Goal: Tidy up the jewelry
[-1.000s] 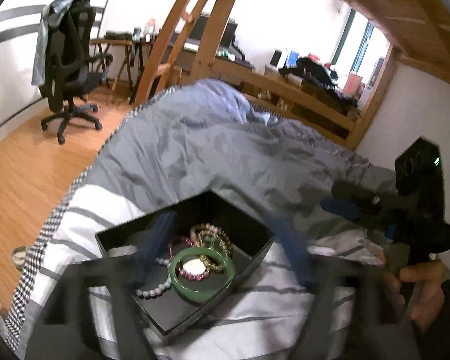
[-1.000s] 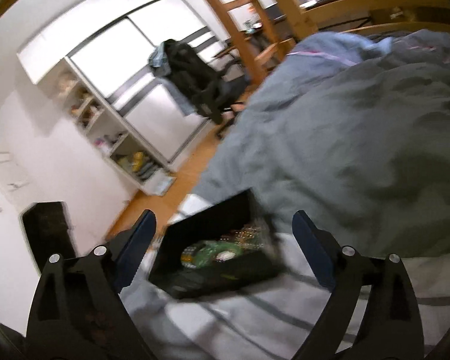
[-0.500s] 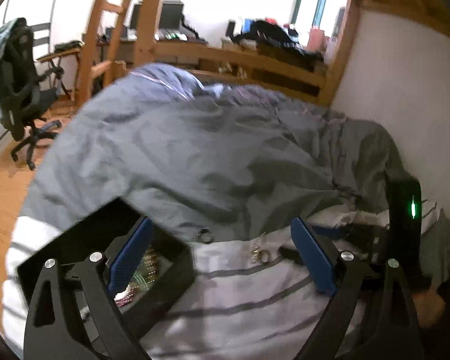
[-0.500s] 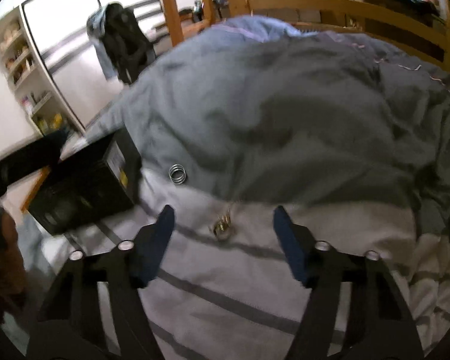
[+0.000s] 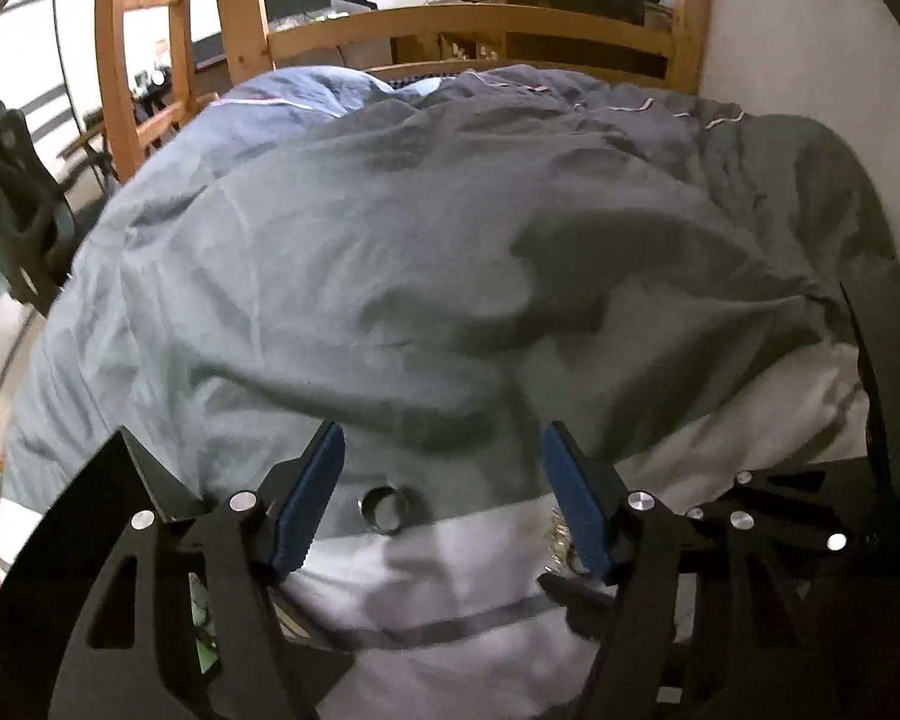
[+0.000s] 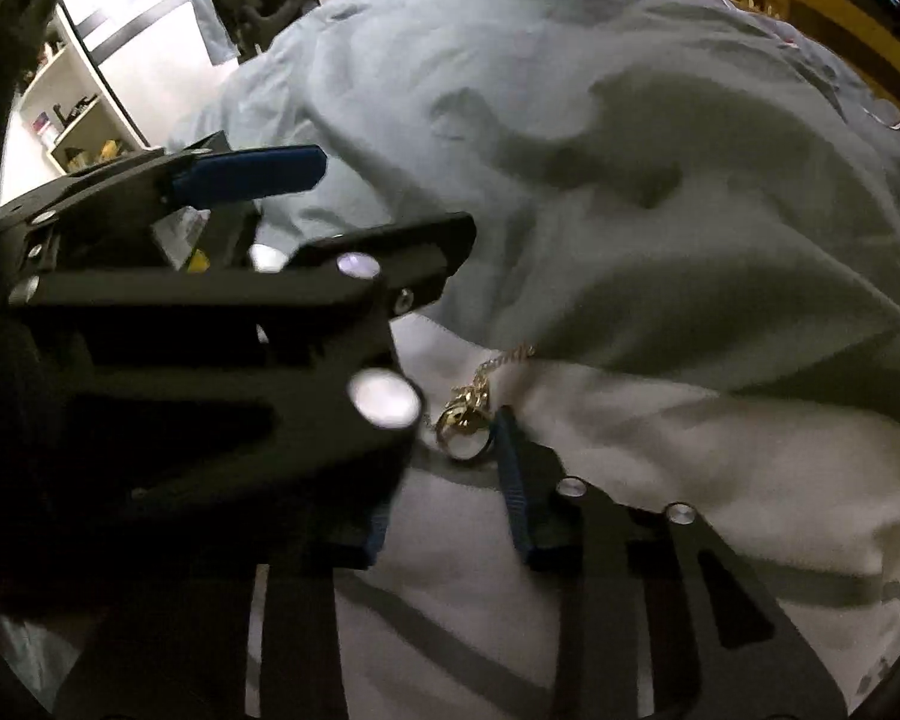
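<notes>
1. My L claw (image 5: 441,495) stood wide apart, silver ring (image 5: 384,507) betw. its fingers on the duvet (image 5: 390,240).
2. My R claw (image 6: 450,492) gaped open; gold chain (image 6: 468,405) lay just beside its R fingertip (image 6: 507,426).

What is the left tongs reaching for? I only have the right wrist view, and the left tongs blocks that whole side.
Observer: A silver ring. In the left wrist view it lies between the open fingers of the left tongs, not gripped.
Operator: Where exactly is it lying?
Observer: On the grey duvet, right at the edge where the white striped sheet begins.
</notes>
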The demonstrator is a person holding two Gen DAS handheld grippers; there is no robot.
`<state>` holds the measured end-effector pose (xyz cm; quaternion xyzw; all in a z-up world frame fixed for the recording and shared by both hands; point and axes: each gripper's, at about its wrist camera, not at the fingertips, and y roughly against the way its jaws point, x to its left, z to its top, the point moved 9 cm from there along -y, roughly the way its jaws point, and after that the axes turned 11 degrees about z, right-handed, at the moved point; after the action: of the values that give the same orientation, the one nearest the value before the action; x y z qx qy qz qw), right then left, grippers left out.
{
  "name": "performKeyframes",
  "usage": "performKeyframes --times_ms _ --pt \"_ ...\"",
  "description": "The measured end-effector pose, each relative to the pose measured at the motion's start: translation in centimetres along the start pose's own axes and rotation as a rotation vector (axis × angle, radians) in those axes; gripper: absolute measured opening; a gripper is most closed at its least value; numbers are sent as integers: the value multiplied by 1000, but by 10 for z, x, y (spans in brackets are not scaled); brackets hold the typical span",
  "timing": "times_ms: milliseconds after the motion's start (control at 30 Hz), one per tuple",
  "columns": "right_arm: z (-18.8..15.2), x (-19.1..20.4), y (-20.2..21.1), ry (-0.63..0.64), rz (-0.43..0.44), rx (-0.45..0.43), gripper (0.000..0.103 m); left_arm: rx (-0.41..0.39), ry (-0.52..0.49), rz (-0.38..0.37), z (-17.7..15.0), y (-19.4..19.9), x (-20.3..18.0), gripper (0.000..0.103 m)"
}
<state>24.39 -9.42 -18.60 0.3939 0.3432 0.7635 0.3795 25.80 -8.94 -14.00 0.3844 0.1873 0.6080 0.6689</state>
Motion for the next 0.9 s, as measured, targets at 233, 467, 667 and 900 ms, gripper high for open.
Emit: performKeyframes --times_ms 233,467,667,900 --pt "1 -11 -7 -11 -40 33 20 -8 18 32 3 -2 6 68" --pt "3 -28 38 -112 -41 -138 20 -54 56 -96 6 13 0 68" --pt "-2 -66 65 -291 32 -234 20 -138 2 -135 5 35 -19 68" --pt "-4 -63 62 -314 41 -233 20 -25 -19 -139 -6 4 -31 48"
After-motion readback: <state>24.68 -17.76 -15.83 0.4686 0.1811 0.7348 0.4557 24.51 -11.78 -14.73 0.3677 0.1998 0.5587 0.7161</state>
